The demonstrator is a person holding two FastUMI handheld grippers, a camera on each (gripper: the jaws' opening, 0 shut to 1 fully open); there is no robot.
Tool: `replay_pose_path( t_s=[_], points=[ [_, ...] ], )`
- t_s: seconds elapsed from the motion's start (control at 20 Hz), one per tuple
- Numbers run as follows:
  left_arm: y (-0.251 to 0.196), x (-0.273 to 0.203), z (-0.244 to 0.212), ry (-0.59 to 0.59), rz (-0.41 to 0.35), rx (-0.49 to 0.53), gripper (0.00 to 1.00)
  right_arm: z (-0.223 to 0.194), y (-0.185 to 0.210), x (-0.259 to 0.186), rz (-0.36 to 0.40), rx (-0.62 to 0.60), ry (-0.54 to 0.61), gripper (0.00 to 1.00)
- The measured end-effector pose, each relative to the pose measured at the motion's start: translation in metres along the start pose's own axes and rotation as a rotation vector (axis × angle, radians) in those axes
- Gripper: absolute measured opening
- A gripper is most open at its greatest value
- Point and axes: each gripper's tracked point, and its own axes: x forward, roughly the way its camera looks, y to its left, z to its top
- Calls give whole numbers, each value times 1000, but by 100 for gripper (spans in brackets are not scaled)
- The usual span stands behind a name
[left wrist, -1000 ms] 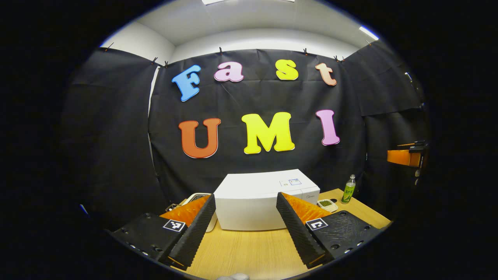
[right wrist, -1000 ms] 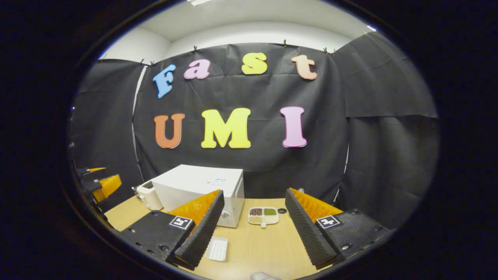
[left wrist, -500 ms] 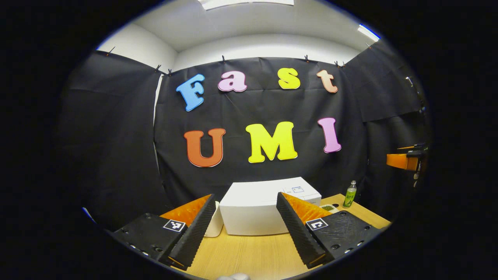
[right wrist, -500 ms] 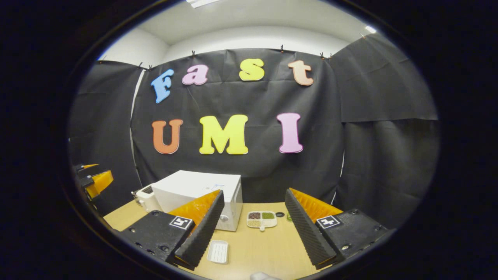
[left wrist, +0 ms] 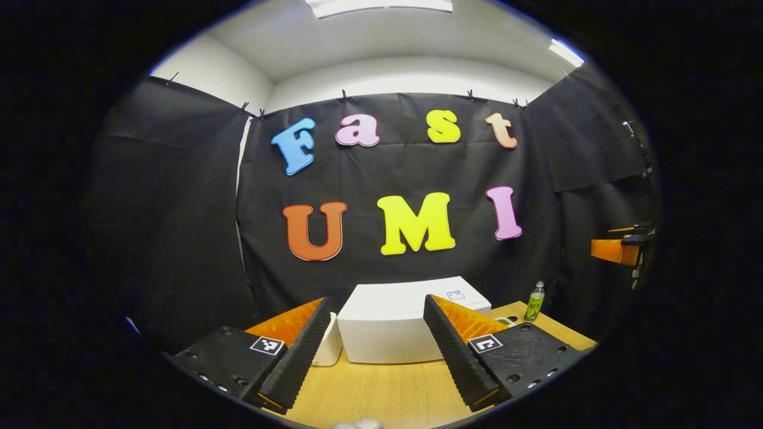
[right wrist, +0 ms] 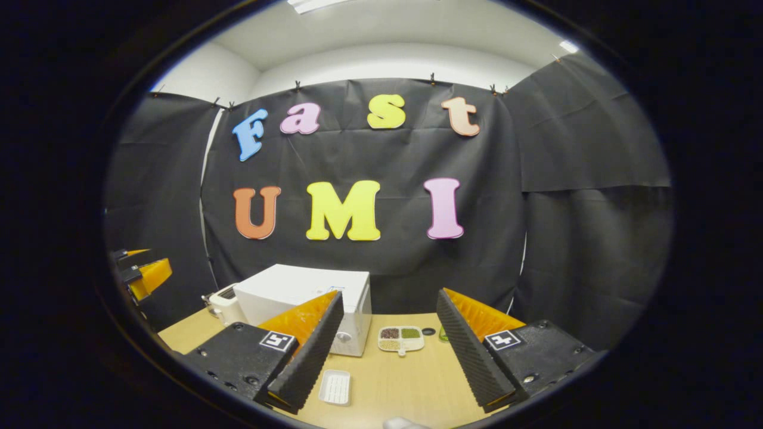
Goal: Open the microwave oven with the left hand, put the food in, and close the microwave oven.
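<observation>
The white microwave oven (right wrist: pixel 304 307) is seen shut on the wooden table (right wrist: pixel 411 381). Just right of it lies the divided food dish (right wrist: pixel 400 338); before its front corner sits a small white tray (right wrist: pixel 334 387). The left gripper (left wrist: pixel 377 348) and right gripper (right wrist: pixel 387 348) are both held short of the microwave, fingers spread apart, nothing gripped.

A wooden table (right wrist: pixel 411 381) carries a microwave (right wrist: pixel 298 298) ahead-left of the right gripper (right wrist: pixel 387 351), a toaster (right wrist: pixel 225 307) beyond it, a divided dish (right wrist: pixel 400 338) straight ahead, a white tray (right wrist: pixel 335 387) nearer, and a bottle (left wrist: pixel 534 302).
</observation>
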Motion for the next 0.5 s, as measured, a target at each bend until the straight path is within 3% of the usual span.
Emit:
replay_pose_path(
  t_s=[0.05,0.1,0.25,0.3,0.5],
  points=[
    [1,0,0,-2,1,0,96,2,0,-1,-2,1,-5,92],
    [1,-1,1,-3,-1,-1,96,4,1,-3,1,5,-11,100],
    [-1,-3,-1,-2,-6,-2,96,3,2,-4,0,2,-10,100],
    [-1,-5,-1,-1,-7,-1,96,5,2,-4,1,3,-10,92],
    [-1,-8,2,-6,-7,-2,96,6,7,-10,4,-3,-15,92]
  ],
)
